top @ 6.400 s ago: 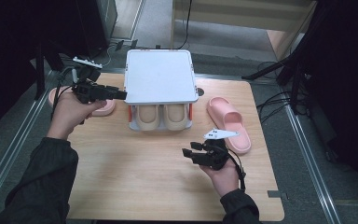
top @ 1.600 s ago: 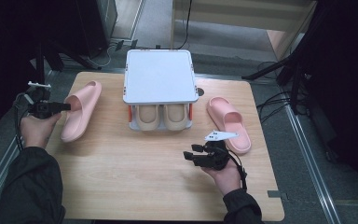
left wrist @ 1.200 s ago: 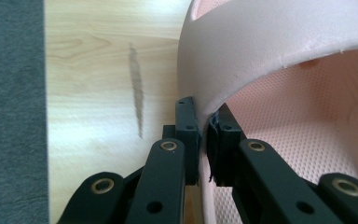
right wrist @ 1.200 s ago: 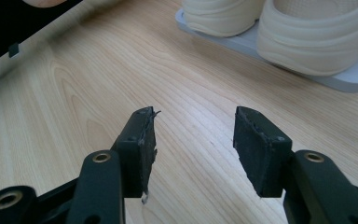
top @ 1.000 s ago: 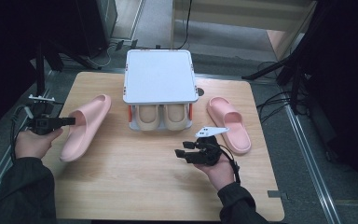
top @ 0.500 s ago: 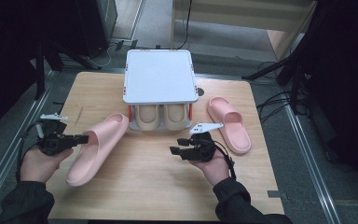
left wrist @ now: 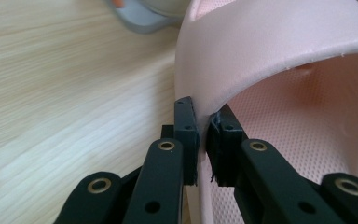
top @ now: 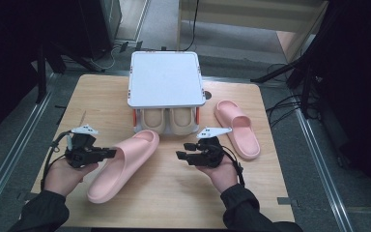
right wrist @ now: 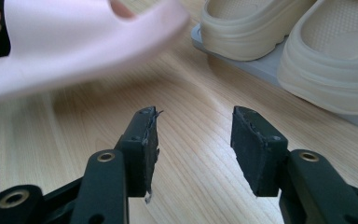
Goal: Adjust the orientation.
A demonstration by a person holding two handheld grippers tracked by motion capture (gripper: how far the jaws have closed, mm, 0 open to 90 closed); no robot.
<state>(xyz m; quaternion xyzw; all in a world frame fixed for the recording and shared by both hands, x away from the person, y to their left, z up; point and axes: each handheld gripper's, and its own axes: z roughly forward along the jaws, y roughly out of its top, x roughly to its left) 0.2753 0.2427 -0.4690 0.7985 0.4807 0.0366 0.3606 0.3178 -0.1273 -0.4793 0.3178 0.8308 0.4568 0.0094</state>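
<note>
My left gripper (top: pixel 111 153) (left wrist: pixel 204 140) is shut on the side wall of a pink slipper (top: pixel 125 164) (left wrist: pixel 270 46). The slipper lies slantwise at the front left of the wooden table (top: pixel 174 203), with its toe pointing at the shoe rack (top: pixel 165 79). My right gripper (top: pixel 182 151) (right wrist: pixel 195 135) stands open over the middle of the table, with only bare wood between its jaws. It points left at the toe of the held pink slipper (right wrist: pixel 74 42). A second pink slipper (top: pixel 239 128) lies flat to the right of the rack.
Under the rack's white top, a pair of beige slippers (top: pixel 169 120) (right wrist: pixel 256 28) sits on the lower shelf. Metal rails (top: pixel 319 159) run along both sides of the table. Cables lie on the floor at the back right.
My left gripper has carried the pink slipper from the table's left edge toward the middle and front. The right gripper has shifted slightly left toward it.
</note>
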